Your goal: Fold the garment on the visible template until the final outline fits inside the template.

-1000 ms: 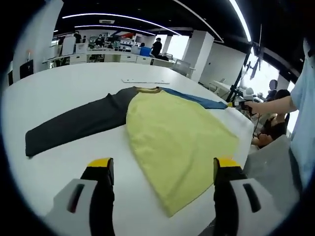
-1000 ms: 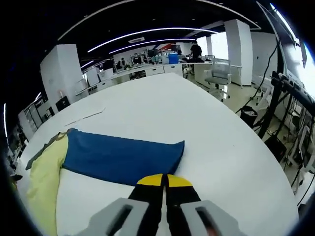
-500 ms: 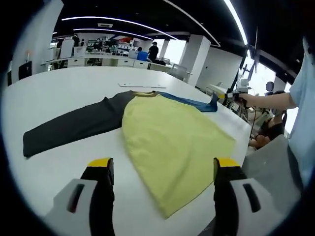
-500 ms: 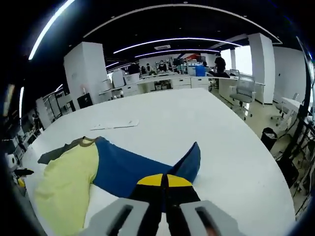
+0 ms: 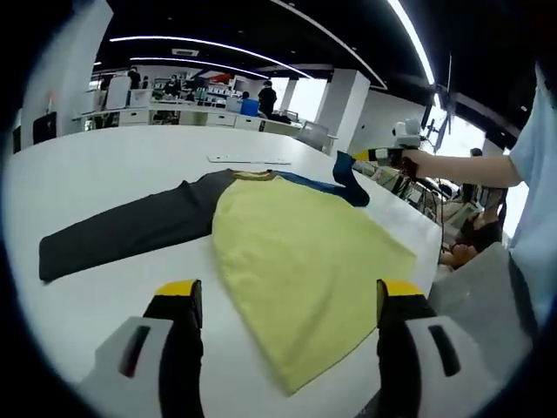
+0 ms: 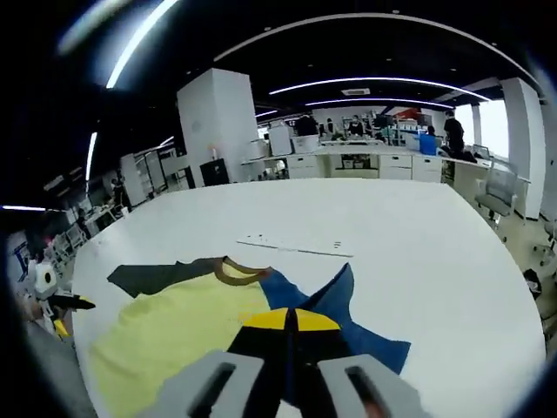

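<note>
1. Right gripper: jaws clamped on the blue sleeve, lifted.
2. Left gripper: jaws apart, hovering.
3. Garment lies flat on the table at 12 o'clock; dark sleeve runs toward 10 o'clock, nearer the left gripper.

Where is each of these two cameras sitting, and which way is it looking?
Left gripper view: rides the open left tongs, facing the yellow shirt body, dark sleeve; the person's arm and right tongs show.
Right gripper view: rides the right tongs, shut on the lifted blue sleeve.
Shared: the shirt, white table.
</note>
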Available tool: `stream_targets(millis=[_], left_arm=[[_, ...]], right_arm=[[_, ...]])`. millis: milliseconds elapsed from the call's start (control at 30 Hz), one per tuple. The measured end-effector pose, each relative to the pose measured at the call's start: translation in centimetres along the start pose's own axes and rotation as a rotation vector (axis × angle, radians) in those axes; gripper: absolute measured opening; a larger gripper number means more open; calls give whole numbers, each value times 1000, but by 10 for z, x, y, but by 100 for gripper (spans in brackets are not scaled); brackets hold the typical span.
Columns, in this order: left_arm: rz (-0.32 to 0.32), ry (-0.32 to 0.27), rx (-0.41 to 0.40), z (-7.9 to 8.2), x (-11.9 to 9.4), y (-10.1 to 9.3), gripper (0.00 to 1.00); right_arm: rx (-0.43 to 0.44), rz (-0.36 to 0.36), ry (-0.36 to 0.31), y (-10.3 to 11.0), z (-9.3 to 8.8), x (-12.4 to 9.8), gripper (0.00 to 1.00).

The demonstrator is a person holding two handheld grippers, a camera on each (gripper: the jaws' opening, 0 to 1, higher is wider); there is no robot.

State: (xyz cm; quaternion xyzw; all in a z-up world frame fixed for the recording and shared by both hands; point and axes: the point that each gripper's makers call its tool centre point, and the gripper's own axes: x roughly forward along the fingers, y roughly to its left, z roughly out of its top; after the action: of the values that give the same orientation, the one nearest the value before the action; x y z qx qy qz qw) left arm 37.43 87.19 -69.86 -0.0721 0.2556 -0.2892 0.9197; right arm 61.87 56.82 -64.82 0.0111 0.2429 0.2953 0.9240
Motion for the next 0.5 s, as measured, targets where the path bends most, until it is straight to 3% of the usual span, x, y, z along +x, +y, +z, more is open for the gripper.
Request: stream_targets(millis=[500], left_arm=[[26,-13,-19,1,-9,9,77]], right_arm=[[-49,230,-26,132,33,86,0]])
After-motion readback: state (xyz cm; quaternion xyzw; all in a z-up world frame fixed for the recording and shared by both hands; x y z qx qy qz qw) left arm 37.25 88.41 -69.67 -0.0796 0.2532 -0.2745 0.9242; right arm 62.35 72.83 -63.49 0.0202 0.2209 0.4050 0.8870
